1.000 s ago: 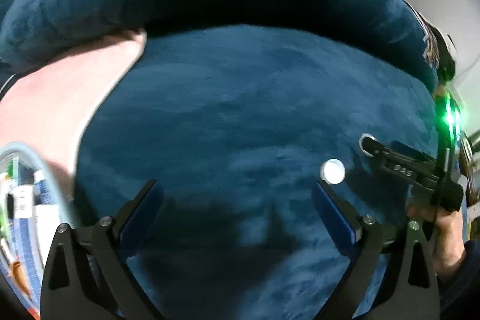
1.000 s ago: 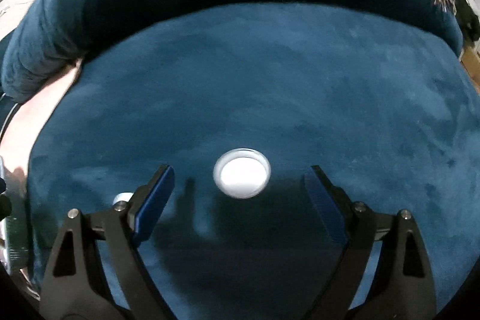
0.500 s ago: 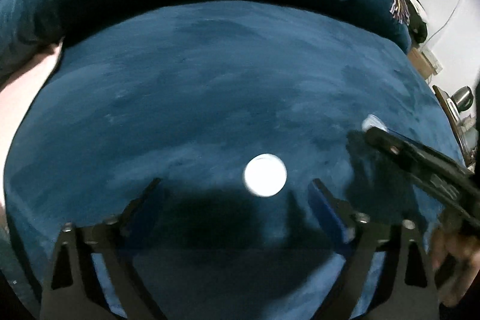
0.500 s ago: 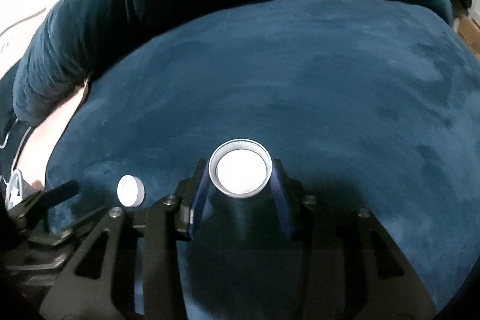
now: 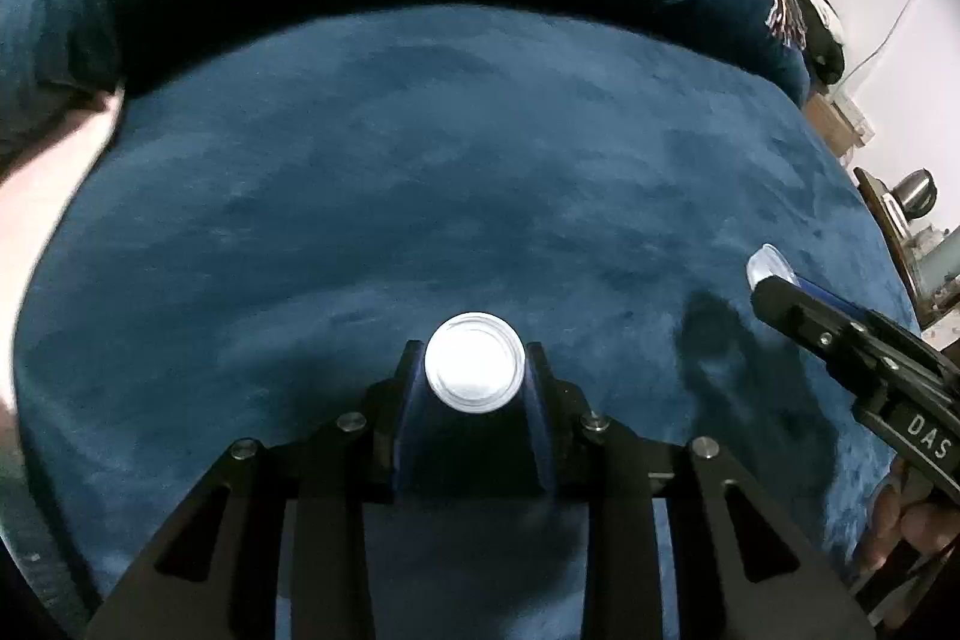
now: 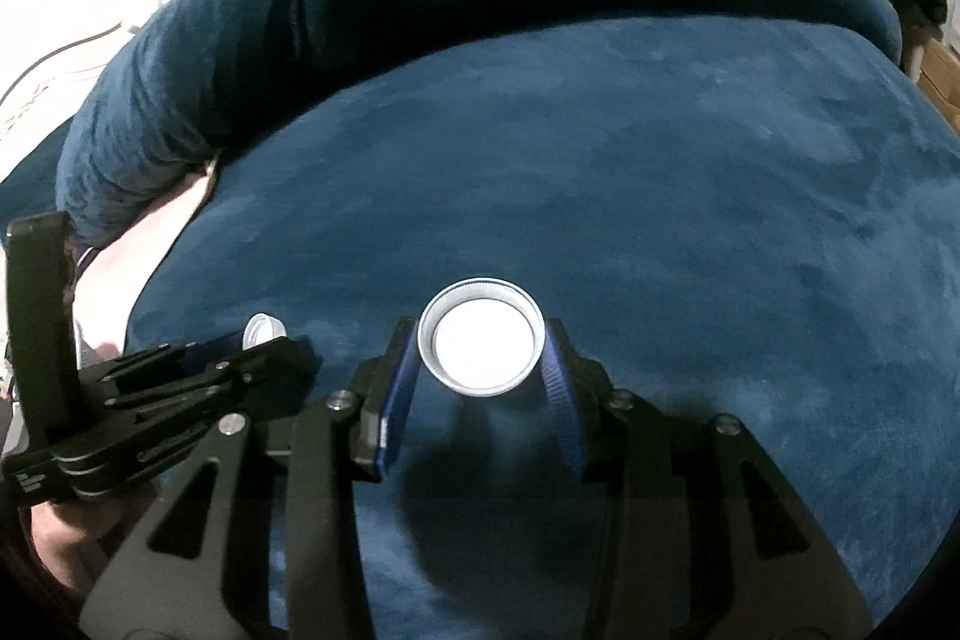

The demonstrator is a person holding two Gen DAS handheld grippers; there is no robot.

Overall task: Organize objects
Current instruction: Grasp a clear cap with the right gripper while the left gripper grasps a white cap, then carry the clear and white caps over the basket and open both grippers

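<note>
Side by side, left tongs (image 5: 474, 370) clamp a small white cap (image 5: 474, 369), right tongs (image 6: 480, 361) a ridged lid (image 6: 481, 353).

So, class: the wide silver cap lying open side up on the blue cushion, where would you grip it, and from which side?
Grip the wide silver cap across its ribbed outer rim, coming from above with one jaw on each side. It lies flat and shallow on the blue cushion, so only the low side wall offers opposing faces. The right gripper already holds it that way.
</note>
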